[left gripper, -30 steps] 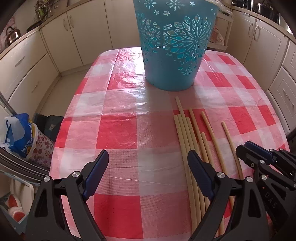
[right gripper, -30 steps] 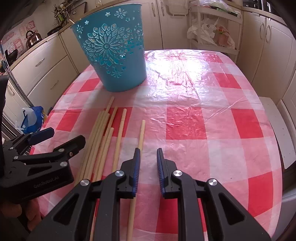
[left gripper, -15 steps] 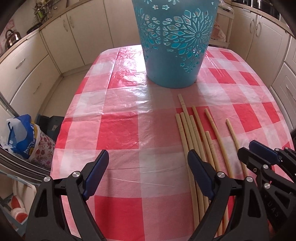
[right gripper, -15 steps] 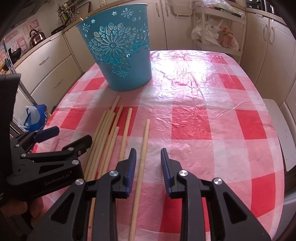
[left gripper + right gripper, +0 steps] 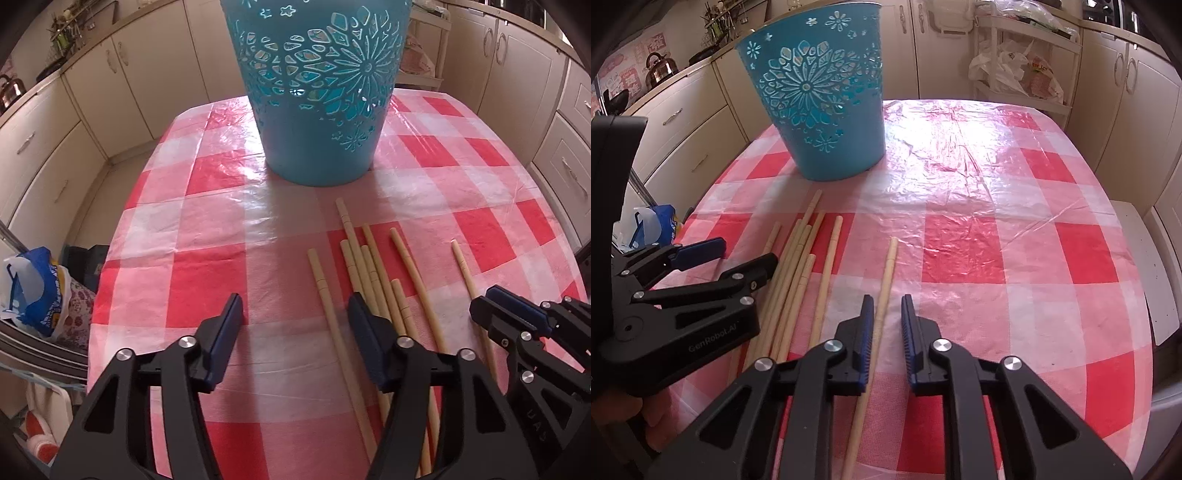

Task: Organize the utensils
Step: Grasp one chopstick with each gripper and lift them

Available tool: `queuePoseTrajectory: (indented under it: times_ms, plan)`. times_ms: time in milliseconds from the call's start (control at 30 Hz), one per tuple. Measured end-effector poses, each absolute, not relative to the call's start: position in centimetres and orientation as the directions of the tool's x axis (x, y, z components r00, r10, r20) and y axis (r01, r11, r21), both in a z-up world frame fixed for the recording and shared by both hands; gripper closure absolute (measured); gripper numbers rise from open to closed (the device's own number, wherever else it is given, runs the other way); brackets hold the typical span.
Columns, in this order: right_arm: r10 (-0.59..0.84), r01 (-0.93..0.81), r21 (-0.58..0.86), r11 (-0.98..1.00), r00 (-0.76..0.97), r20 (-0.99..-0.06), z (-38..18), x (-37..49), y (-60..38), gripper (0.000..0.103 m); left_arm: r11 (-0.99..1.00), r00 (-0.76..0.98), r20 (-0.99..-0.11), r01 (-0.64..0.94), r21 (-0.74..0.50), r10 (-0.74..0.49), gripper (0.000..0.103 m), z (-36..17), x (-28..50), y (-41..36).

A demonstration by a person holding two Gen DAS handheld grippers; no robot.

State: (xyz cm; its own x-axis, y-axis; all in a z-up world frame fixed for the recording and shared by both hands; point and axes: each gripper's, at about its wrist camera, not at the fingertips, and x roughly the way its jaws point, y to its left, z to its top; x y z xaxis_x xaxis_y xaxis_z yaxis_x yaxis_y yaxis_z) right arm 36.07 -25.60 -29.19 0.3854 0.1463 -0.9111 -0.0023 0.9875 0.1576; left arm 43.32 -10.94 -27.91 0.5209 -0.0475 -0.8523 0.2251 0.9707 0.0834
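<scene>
Wooden chopsticks (image 5: 798, 266) lie lengthwise toward basket (image 5: 820, 110); left gripper (image 5: 295, 325) wide open, right gripper (image 5: 886, 332) part-open, both empty.

The left claw (image 5: 295, 325) gapes wide at the bottom of the frame above the checked tabletop (image 5: 207, 280). One wooden stick (image 5: 328, 306) lies between its fingers; the other sticks (image 5: 373, 273) fan out at lower right. A blue basket (image 5: 321, 110) stands top centre. The right claw (image 5: 495, 310) enters at right edge.
</scene>
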Motion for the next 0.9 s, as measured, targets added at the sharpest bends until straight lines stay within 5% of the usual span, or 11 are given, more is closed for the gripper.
queuePoseTrajectory:
  times_ms: [200,433,733,900]
  plan:
    - [0.117,-0.019,0.119,0.993,0.389,-0.914,-29.2,36.1,-25.3,0.097,0.964,0.5,-0.86,0.265,0.035,-0.106,0.095,-27.9,43.5,-11.8]
    - [0.217,0.106,0.288,0.952,0.431,-0.876,-28.5,36.2,-28.3,0.097,0.973,0.502,-0.837,0.172,-0.153,-0.22,0.098,-25.9,43.2,-8.4]
    - [0.275,0.184,0.395,0.9,0.463,-0.843,-28.3,36.2,-30.0,0.097,0.929,0.821,-0.448,0.252,-0.27,-0.353,0.098,-15.4,39.3,-5.1]
    - [0.294,0.181,0.416,0.891,0.467,-0.834,-28.1,36.2,-29.7,0.097,0.923,0.878,-0.33,0.256,-0.287,-0.346,0.098,-12.1,39.6,-4.6]
